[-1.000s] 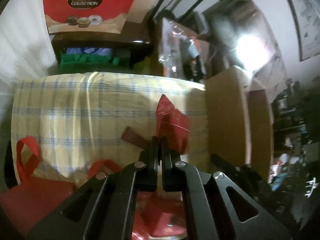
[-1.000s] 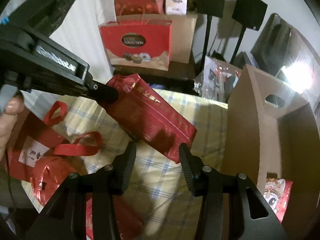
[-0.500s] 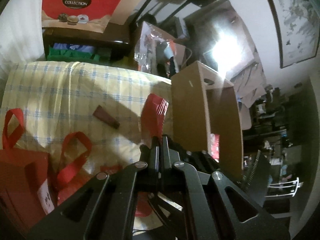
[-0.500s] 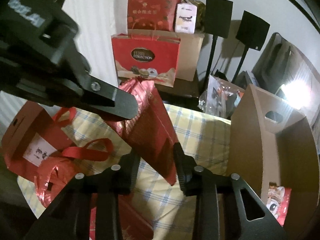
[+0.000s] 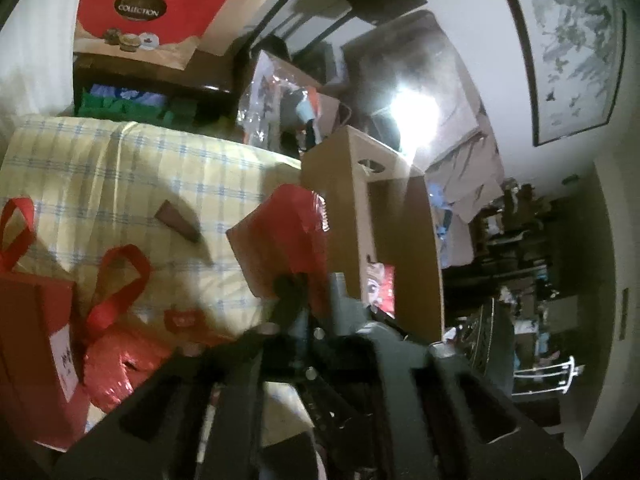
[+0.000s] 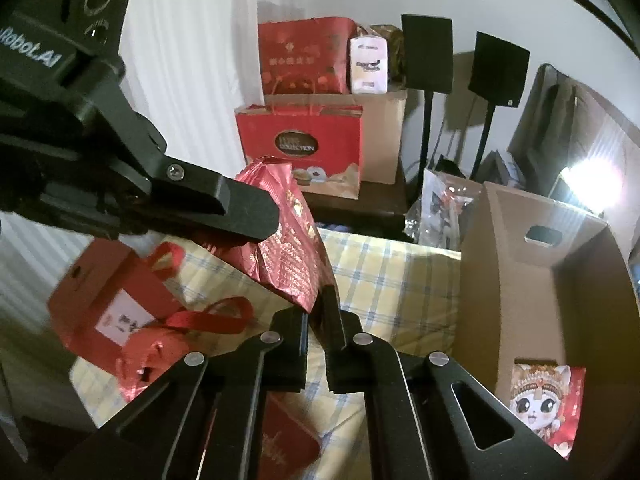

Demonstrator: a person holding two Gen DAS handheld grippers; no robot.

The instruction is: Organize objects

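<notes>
You pinch the red foil pouch [image 6: 288,248] with both the left gripper [image 6: 256,216] and right gripper [image 6: 318,320], with one packet [image 6: 540,404] already in the cardboard box [image 6: 520,264] and red bags [image 6: 120,312] left on the cloth.

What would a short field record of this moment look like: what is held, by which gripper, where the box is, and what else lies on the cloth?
held item: red foil packet, lifted off the cloth and tilted
left gripper: shut on the packet's upper part
right gripper: shut on the packet's lower corner
cardboard box: open, at the right of the checked cloth
box contents: cartoon-cat packet; the rest is hidden
on cloth: red gift bag with ribbon handles, small brown wedge
</notes>
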